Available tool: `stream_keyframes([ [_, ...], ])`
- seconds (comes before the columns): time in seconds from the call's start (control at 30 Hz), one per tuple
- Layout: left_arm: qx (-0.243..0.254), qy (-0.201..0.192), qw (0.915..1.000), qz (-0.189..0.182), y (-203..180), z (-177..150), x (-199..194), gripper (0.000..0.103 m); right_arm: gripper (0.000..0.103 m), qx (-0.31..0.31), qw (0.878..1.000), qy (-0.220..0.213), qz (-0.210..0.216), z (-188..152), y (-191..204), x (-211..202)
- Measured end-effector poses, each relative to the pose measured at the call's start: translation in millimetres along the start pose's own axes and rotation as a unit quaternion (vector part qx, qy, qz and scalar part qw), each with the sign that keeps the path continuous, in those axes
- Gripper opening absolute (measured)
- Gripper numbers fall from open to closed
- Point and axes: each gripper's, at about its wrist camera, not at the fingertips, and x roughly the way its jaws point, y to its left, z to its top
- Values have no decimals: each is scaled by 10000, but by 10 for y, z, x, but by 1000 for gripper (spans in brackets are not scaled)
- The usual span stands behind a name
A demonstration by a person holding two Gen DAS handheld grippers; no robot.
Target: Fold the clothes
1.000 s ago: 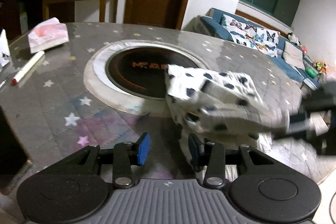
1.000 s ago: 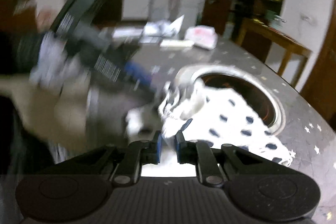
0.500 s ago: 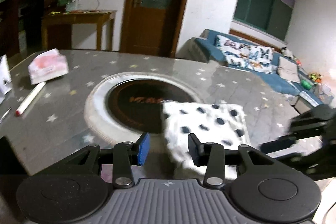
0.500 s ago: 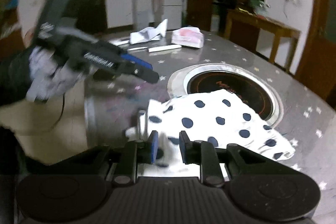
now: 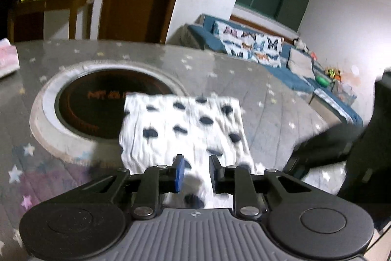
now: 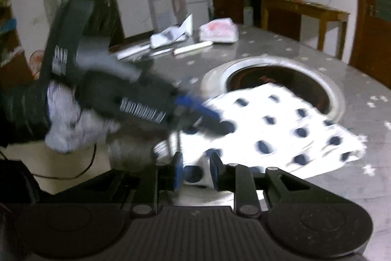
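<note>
The polka-dot garment [image 5: 183,131], white with dark spots, lies folded into a flat rectangle on the grey star-patterned table [image 5: 268,99]. Its far corner overlaps the rim of the round recessed burner [image 5: 97,99] set in the table centre; in the left wrist view the burner sits at 10 o'clock from the cloth.

The left gripper [image 5: 194,175] is at the near edge of the garment, at 6 o'clock from the cloth's middle. Its jaws have just been closing. A narrow gap remains between the blue pads, and the cloth edge lies between them; whether the pads press on the fabric cannot be told through the blur.

The right gripper [image 6: 194,171] is at the near corner of the garment in its own view. Its jaws have just been opening. A fold of spotted fabric sits in the gap between the fingers, and contact with the pads cannot be confirmed.

In the right wrist view the left gripper appears at 10 o'clock, blurred, carried by a gloved hand [image 6: 63,129], its blue fingertips over the cloth's near edge.

A tissue pack [image 6: 218,31] and papers [image 6: 168,36] lie at the table's far side, well apart from the garment. A blue sofa [image 5: 281,58] stands beyond the table at 2 o'clock.
</note>
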Motion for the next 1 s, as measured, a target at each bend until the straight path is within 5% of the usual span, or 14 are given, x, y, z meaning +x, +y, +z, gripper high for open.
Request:
stream_keyframes([
  [0.33,19,157,9999,54,-8,-128,24,23,32,614,9901,-228,-1242,314,-837,272],
  [0.53,-19,174,9998,37,8,-156,15,23,27,1168,9745,207,-1902,133,-1322,609],
  [0.7,-82,195,9998,0,45,-164,36,23,25,1072,9756,160,-1909,215,-1308,578],
  [1.0,-169,186,9997,-40,66,-182,32,24,26,594,9913,302,-1139,536,-1071,1162],
])
